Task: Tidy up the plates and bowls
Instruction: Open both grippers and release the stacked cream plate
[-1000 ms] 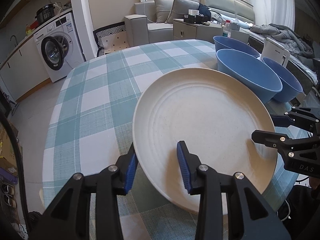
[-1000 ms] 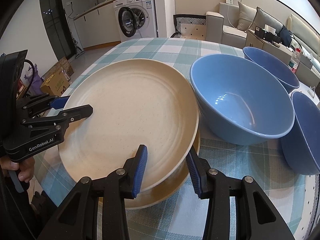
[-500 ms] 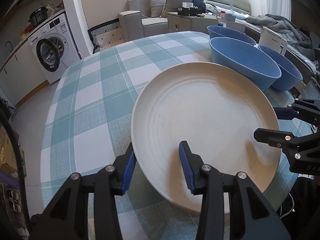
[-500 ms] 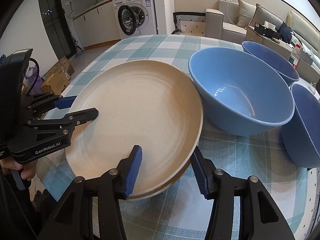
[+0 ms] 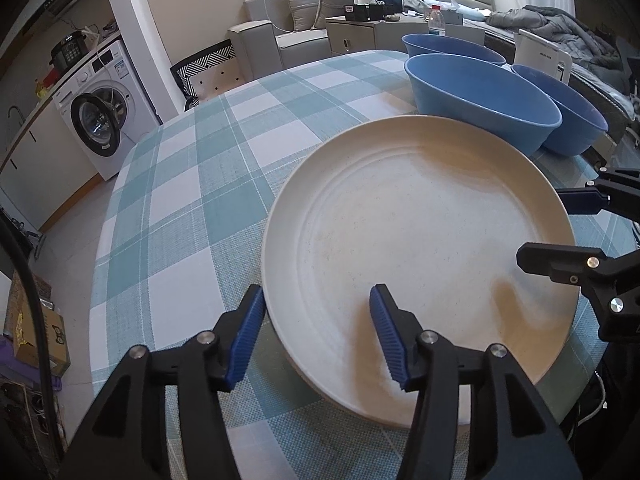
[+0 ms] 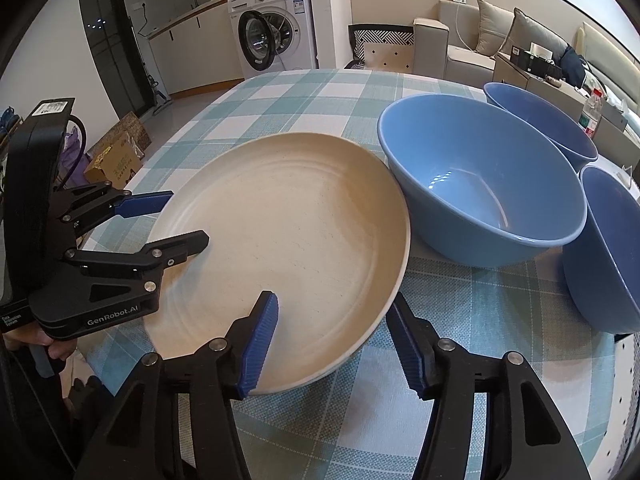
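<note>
At six o'clock, both tongs, left gripper [image 5: 316,334] and right gripper [image 6: 332,340], jaws just opened, are straddling the plate [image 5: 420,248] rim unclamped; withdrawing carelessly risks snagging and dragging it.

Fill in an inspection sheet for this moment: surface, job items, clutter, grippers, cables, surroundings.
Surface: round table under a teal-and-white checked cloth.
Job's things: cream plate lying on the stack near the table edge; three blue bowls, the nearest beside the plate, two more behind and to the right.
Clutter: nothing seen on the cloth.
Grippers: left gripper and right gripper each straddle the plate's rim, pads clear of it; both jaws have just been opening.
Cables: a black cable loops from the left gripper.
Surroundings: washing machine with its door open, sofa, cardboard boxes on the floor.
</note>
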The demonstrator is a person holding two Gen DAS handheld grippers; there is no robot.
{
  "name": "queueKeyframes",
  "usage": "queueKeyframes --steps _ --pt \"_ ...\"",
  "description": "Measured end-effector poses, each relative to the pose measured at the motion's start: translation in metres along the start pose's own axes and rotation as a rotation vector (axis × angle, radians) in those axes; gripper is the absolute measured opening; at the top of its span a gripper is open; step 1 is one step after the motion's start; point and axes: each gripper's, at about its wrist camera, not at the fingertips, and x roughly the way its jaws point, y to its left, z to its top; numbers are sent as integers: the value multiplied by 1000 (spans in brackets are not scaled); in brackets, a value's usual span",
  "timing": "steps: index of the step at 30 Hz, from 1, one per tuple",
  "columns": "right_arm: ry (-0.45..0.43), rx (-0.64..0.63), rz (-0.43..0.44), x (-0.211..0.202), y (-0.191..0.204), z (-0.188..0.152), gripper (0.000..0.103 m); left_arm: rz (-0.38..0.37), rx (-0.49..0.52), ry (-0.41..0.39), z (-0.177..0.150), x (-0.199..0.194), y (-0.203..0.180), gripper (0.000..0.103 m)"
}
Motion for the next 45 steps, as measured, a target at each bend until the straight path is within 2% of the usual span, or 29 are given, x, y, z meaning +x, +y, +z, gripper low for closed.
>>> queueKeyframes --steps 1,8,9,19,20,21,22,28,31,33,45 --pt "0 0 2 0 0 0 62 -2 5 1 0 0 -1 55" --pt "4 1 7 2 0 -2 66 -18 16 -3 0 -3 -5 62" --pt "4 1 6 1 0 -3 70 -19 16 -2 0 -3 -6 63" --pt "-27 19 6 -7 -5 -4 84 -27 -3 1 2 -2 -3 64" --pt "-30 21 7 -8 -5 -4 85 -29 -9 1 2 -2 -2 68" --pt "-33 21 7 -8 -5 -4 88 -34 -16 -4 3 -3 -1 79" --pt "-34 21 7 -9 -5 -4 90 -37 -20 -16 3 -5 -1 83" --pt "-56 25 12 -12 -6 -4 100 -74 -44 -62 7 -15 2 84" --pt "-69 15 11 -15 -5 -4 101 -75 -71 -76 9 -18 5 88" --pt "-84 13 4 -19 -5 -4 102 -81 -86 -93 10 -21 7 102" --pt "-198 0 15 -56 -11 0 102 -186 -153 -155 14 -37 16 103"
